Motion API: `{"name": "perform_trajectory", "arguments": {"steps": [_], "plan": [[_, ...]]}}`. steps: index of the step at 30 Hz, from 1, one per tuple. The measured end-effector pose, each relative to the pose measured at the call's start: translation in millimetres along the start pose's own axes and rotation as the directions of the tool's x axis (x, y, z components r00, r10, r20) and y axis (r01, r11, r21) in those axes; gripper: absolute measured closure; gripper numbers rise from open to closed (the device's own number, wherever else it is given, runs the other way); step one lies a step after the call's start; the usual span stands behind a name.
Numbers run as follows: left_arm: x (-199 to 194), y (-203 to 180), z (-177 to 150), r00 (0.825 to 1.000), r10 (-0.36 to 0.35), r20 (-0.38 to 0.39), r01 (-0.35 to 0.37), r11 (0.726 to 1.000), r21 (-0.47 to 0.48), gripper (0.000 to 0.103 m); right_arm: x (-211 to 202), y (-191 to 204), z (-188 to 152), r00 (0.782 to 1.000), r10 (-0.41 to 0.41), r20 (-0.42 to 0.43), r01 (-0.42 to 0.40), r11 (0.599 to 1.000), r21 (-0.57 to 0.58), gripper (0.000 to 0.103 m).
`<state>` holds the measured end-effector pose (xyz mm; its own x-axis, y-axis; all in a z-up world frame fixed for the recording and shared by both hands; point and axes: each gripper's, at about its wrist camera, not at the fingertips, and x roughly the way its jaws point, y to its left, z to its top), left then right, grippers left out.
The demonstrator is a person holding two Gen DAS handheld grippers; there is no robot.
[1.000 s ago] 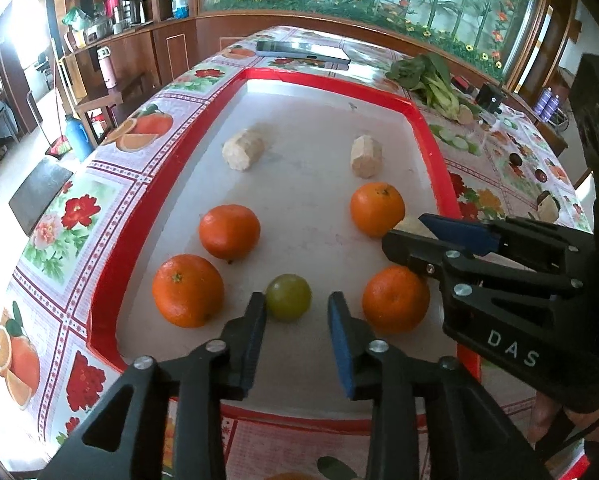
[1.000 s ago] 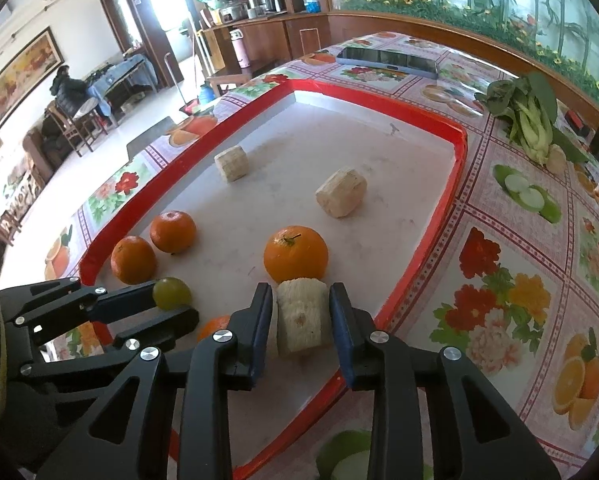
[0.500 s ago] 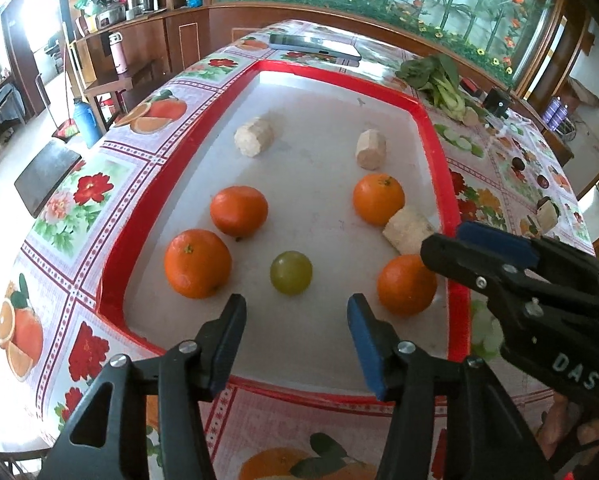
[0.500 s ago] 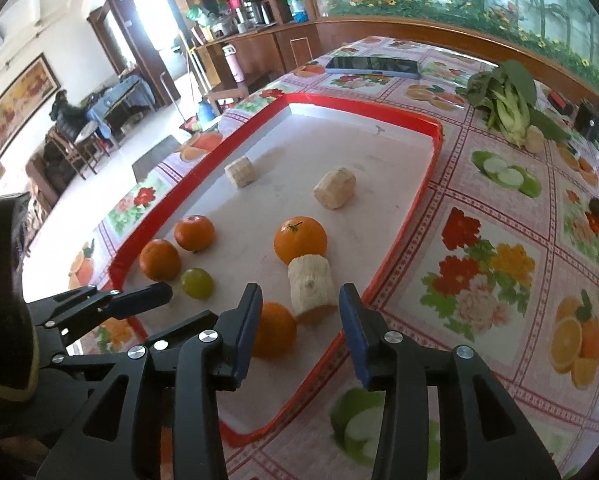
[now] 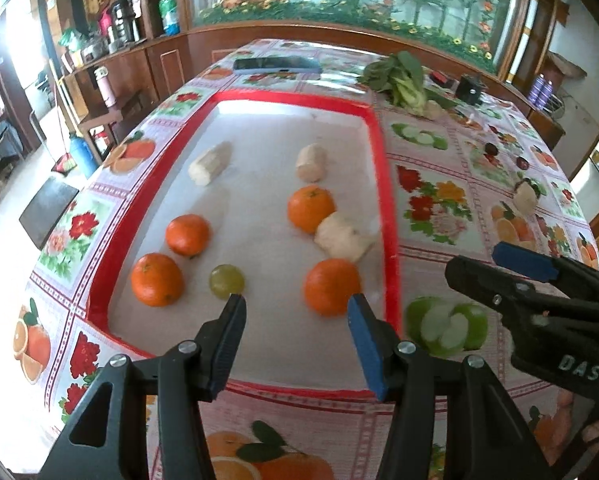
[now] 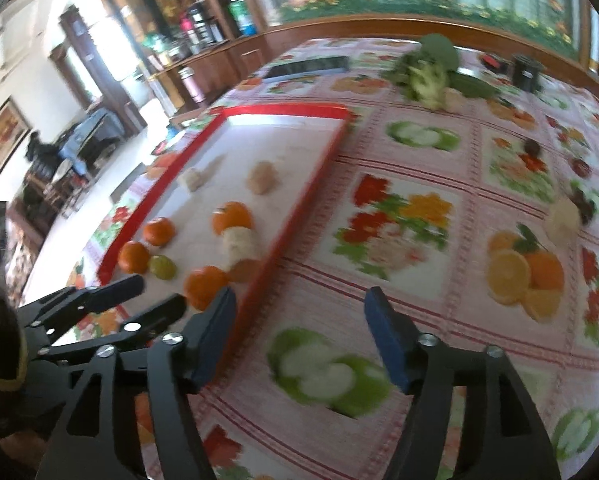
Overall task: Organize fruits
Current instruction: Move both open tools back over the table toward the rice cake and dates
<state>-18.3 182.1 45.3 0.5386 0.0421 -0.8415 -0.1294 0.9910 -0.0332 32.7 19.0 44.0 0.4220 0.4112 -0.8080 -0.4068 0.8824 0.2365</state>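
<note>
Left tongs: spread apart with nothing between the blue pads, hanging over the near edge of the tray.
Right tongs: jaws opening, empty, over the printed tablecloth just right of the tray; picture blurred. They also show at the right edge of the left wrist view.
Worktop: covered by a tablecloth printed with flowers, orange slices and green apple halves.
Tray: red-rimmed with a pale floor, lying lengthwise away from the cameras; all the fruit below sits inside it.
Near row: one orange at the right, just beyond the left tongs' right pad; a small green fruit in the middle, just beyond the left pad; another orange at the left, near the green fruit.
Peeled banana piece: pale chunk close to the right rim, between the near right orange and the one behind it, touching the latter.
Middle row: an orange at the right; an orange at the left, close behind the near left one.
Far row: two more pale banana pieces, one at the left, one at the right, well apart.
Beyond the tray: leafy greens at the right and a dark flat phone-like object at the far edge of the worktop.
</note>
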Motion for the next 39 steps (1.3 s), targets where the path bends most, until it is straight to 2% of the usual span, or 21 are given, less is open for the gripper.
{"name": "perform_trajectory", "arguments": {"steps": [2,4,5,7,8,11,15,18,25,30,35,39], "plan": [[-2,-10,1,1.000,-0.010,0.005,0.010,1.000,0.014,0.047,-3,-6,-3,0.998,-0.066,-0.004,0.066,0.998,-0.007,0.025],[-4,-20,2,1.000,-0.022,0.008,0.022,0.999,0.030,0.047,-5,-9,-6,0.979,-0.205,-0.015,0.203,0.977,-0.059,0.020],[-4,-26,3,1.000,-0.028,0.008,0.028,0.999,0.038,0.047,-5,-9,-8,0.958,-0.287,-0.013,0.284,0.954,-0.093,0.016],[-4,-38,3,0.999,-0.040,0.006,0.039,0.998,0.058,0.047,-7,-9,-11,0.897,-0.442,0.016,0.439,0.885,-0.156,0.015],[-3,-46,4,0.999,-0.045,0.003,0.045,0.996,0.072,0.047,-10,-12,-13,0.885,-0.465,0.025,0.462,0.871,-0.166,0.014],[-1,-67,6,0.998,-0.060,-0.004,0.060,0.993,0.106,0.047,-20,-32,-19,0.898,-0.440,-0.001,0.436,0.891,-0.125,0.013],[3,-95,9,0.996,-0.086,-0.019,0.087,0.986,0.144,0.047,-32,-67,-23,0.885,-0.466,-0.006,0.464,0.882,-0.079,0.013],[10,-119,15,0.994,-0.106,-0.034,0.111,0.979,0.171,0.047,-43,-101,-31,0.896,-0.442,-0.039,0.443,0.897,0.003,0.013],[30,-180,25,0.983,-0.161,-0.083,0.177,0.954,0.243,0.045,-72,-164,-49,0.893,-0.446,-0.051,0.449,0.883,0.138,0.013],[44,-212,42,0.977,-0.195,-0.089,0.211,0.949,0.233,0.043,-87,-192,-59,0.905,-0.424,-0.045,0.424,0.884,0.196,0.013],[59,-242,72,0.970,-0.233,-0.066,0.242,0.946,0.214,0.034,-91,-216,-62,0.918,-0.393,-0.054,0.394,0.884,0.254,0.013],[74,-262,85,0.976,-0.216,-0.038,0.219,0.953,0.211,0.028,-91,-230,-62,0.931,-0.360,-0.055,0.360,0.886,0.292,0.013]]}}
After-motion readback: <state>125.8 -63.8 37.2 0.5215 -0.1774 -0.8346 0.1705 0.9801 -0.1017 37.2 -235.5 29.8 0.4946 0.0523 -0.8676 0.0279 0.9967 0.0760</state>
